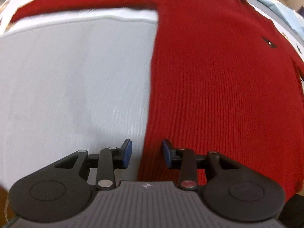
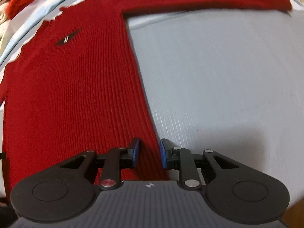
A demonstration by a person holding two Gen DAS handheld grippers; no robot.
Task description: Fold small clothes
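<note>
Red sweater (image 1: 218,79) lies flat, sleeves outspread, on the pale desk (image 1: 76,79); left hand-held gripper (image 1: 146,153) and right hand-held gripper (image 2: 150,153) straddle its lower side edges, jaws parted and empty (pre-grasp stage), next closing on both edges

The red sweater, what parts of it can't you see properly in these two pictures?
- Bottom hem of the red sweater: hidden behind the left gripper in the left wrist view and the right gripper in the right wrist view.
- Small dark logo: too small and blurred to read in either view.
- Collar: cut off by the top edge and smeared by blur.
- Left sleeve end: blurred at the fisheye edge.
</note>
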